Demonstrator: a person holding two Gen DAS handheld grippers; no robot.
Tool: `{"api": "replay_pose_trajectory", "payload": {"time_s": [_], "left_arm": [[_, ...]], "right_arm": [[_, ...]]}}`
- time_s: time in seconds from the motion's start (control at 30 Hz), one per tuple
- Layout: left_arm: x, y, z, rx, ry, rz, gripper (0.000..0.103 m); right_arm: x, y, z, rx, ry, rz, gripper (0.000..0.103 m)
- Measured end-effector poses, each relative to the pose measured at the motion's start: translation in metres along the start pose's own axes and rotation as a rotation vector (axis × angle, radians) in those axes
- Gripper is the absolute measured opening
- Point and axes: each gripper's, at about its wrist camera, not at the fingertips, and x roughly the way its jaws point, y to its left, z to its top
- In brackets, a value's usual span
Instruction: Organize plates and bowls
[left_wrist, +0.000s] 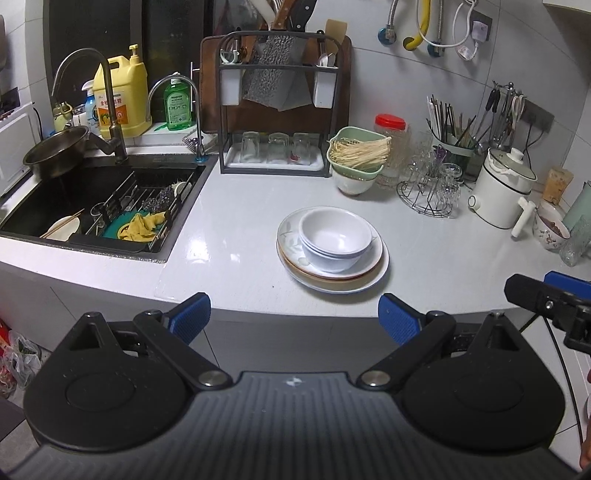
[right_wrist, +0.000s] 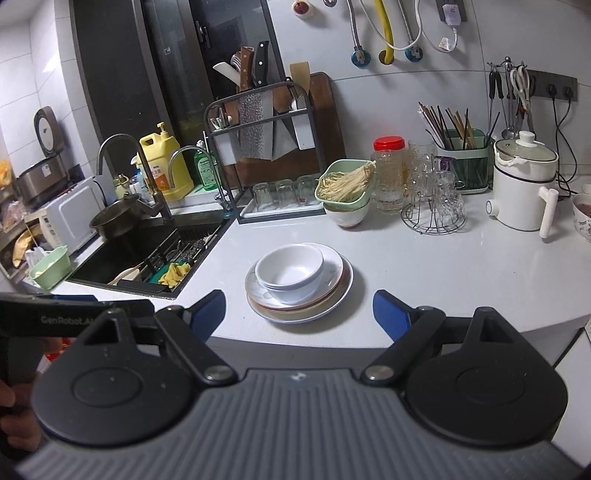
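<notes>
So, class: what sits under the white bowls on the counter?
The white bowls rest on a stack of plates: a flower-patterned one on top, brown-rimmed and white ones below. The plate centres and the exact count are hidden.

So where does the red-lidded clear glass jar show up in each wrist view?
Left wrist: red-lidded clear glass jar, upper right of centre, behind the green noodle basket.
Right wrist: same jar, also right of centre, at that basket's right.
Shared landmark: the stacked white bowls on plates in front.
</notes>
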Motion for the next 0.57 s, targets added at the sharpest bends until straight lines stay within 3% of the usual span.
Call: {"api": "replay_pose_trajectory", "payload": {"time_s": [0.57], "left_arm": [[-0.013,0.011,-0.006,-0.005,0.007,-0.007,0.099]], "right_arm": [[-0.011,0.011,-0.011,0.032,-0.003,-0.022,0.088]]}}
